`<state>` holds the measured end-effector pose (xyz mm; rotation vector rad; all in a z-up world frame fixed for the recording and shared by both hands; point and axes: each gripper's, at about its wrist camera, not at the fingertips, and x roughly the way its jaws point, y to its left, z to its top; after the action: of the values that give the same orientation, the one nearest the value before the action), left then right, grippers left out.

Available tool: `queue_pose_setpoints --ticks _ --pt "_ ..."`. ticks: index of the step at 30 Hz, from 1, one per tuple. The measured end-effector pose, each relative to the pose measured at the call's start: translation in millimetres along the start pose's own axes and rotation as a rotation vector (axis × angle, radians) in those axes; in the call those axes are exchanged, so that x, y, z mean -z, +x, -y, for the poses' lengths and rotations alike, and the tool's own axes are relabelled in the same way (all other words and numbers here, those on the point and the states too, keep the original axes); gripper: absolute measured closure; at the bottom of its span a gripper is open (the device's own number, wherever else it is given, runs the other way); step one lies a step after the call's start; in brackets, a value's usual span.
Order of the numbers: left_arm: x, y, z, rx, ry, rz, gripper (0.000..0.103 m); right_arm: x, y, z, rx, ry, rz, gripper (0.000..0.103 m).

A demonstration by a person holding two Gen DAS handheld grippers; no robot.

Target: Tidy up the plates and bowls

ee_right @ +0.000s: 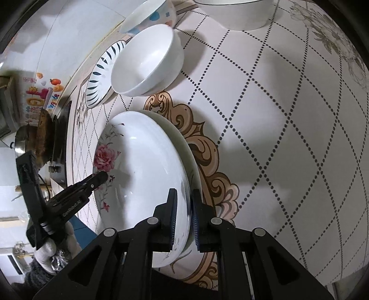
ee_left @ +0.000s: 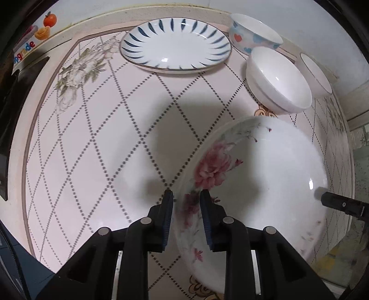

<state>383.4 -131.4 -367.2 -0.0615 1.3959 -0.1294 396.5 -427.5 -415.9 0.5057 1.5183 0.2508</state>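
A large white plate with pink flowers [ee_left: 265, 180] is held between both grippers above the table. My left gripper [ee_left: 186, 196] is shut on its left rim, one finger on each side. My right gripper [ee_right: 185, 196] is shut on the opposite rim of the floral plate [ee_right: 143, 166]; its tip shows at the right in the left wrist view [ee_left: 332, 200]. A blue-striped plate [ee_left: 175, 43] lies at the back of the table. A plain white bowl [ee_left: 279, 78], a bowl with hearts [ee_left: 251, 32] and another white bowl [ee_left: 316, 73] stand at the back right.
The table [ee_left: 103, 138] has a pink diamond-pattern cloth with a brown ornament [ee_right: 203, 147] at its middle. A wall [ee_left: 115, 9] with fruit stickers [ee_left: 46, 25] runs behind it. Dark cookware [ee_right: 46, 138] sits off the table's left end.
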Motion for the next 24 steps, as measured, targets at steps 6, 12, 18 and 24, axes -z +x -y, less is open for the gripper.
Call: queue_pose_setpoints --ticks 6,12,18,24 --pt "-24 -58 -35 0.068 -0.059 0.069 0.081 -12 -35 -5 -0.026 0.067 0.050 0.080" --pt "-99 -80 -69 0.112 -0.099 0.137 0.065 -57 -67 -58 -0.114 0.067 0.162 0.051" --pt "-174 -33 -102 0.109 -0.134 0.073 0.065 -146 -26 -119 -0.088 0.026 0.178 0.050" --pt "-210 23 -113 0.111 -0.130 -0.027 0.065 -218 38 -141 -0.004 0.029 0.104 0.050"
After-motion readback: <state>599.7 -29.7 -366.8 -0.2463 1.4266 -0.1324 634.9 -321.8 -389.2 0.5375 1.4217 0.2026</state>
